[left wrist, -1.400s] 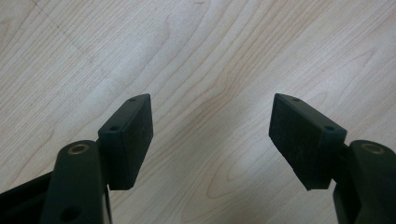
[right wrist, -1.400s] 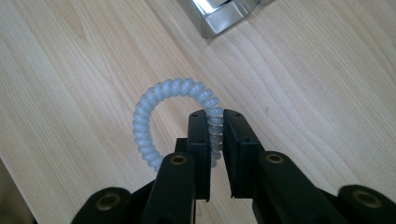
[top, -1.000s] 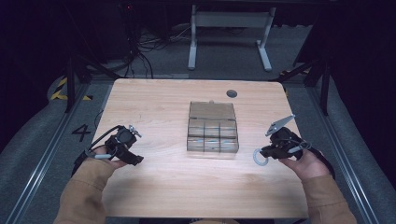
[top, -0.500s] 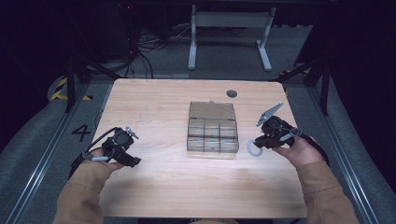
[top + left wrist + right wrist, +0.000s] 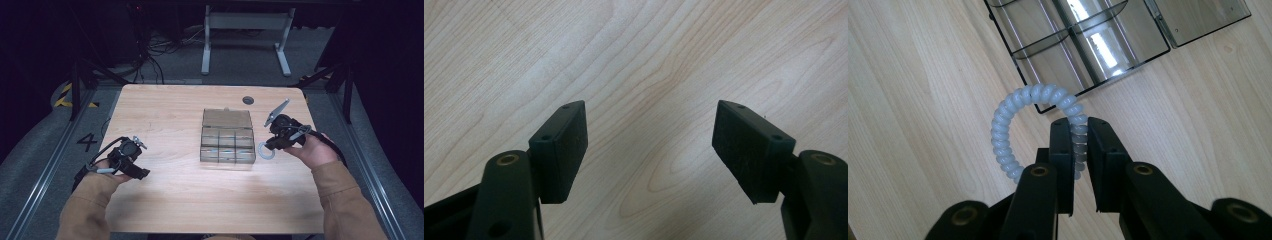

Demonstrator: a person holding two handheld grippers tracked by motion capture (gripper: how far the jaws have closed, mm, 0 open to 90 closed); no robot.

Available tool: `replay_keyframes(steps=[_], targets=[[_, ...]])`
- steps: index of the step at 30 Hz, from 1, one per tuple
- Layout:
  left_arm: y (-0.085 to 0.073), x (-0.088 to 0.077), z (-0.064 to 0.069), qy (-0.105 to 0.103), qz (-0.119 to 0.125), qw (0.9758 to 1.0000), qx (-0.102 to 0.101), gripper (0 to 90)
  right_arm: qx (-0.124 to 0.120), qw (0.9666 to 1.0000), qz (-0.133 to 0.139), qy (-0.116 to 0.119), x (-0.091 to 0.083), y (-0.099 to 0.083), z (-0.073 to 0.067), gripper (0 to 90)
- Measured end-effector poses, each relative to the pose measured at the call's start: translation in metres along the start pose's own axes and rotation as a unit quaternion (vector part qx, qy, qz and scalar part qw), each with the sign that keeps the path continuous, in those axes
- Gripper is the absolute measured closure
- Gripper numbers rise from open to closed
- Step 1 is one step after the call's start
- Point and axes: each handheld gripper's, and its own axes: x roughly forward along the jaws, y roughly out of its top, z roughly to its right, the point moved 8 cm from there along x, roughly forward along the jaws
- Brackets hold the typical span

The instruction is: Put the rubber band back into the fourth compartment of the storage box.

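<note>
Here, on the left of the wooden tabletop (image 5: pixel 165 200), a person in tan sleeves rests the left hand-held gripper (image 5: pixel 131 161) low over bare wood near the front left corner, its two black jaws standing well apart with nothing between them, as the left gripper view confirms with plain wood grain between the pads. At the middle of the tabletop sits a clear plastic organiser box (image 5: pixel 227 136), its lid thrown open toward the far edge and its small compartments laid out in rows; in the right gripper view the box's near corner (image 5: pixel 1083 50) lies just beyond the jaw tips. Just beside the box's right front corner hangs a pale spiral hair tie (image 5: pixel 265 151), a coiled ring held off the wood. The right hand-held gripper (image 5: pixel 274 144) is clamped on it: in the right gripper view the jaws pinch one side of the spiral hair tie (image 5: pixel 1013 125) while the rest of the loop curves out to the left above the tabletop (image 5: pixel 923 100).
</note>
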Motion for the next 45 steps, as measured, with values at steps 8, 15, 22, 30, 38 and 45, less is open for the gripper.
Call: replay_keyframes(steps=[8,15,22,30,38,45], targets=[[-0.001,0.0,0.0,0.0,0.002,1.0,-0.003,31.1,-0.014,0.9998,-0.01,0.002,0.004,0.015,0.004,81.7],[-0.006,-0.001,0.001,-0.001,0.0,1.0,-0.006,31.1,-0.024,0.9996,-0.014,0.003,0.008,0.032,0.004,81.7],[-0.01,-0.003,0.0,0.0,0.002,0.9999,-0.011,31.1,-0.042,0.9989,-0.021,0.005,0.014,0.053,-0.001,81.7],[-0.018,-0.005,0.0,0.002,0.002,0.9998,-0.018,31.1,-0.061,0.9979,-0.021,0.01,0.02,0.075,-0.006,81.6],[-0.027,-0.007,0.001,0.005,-0.001,0.9996,-0.027,31.1,-0.08,0.9963,-0.028,0.019,0.032,0.096,-0.011,81.6],[-0.028,-0.006,0.0,0.004,0.0,0.9996,-0.029,31.0,-0.097,0.9946,-0.03,0.022,0.039,0.115,-0.017,81.6]])
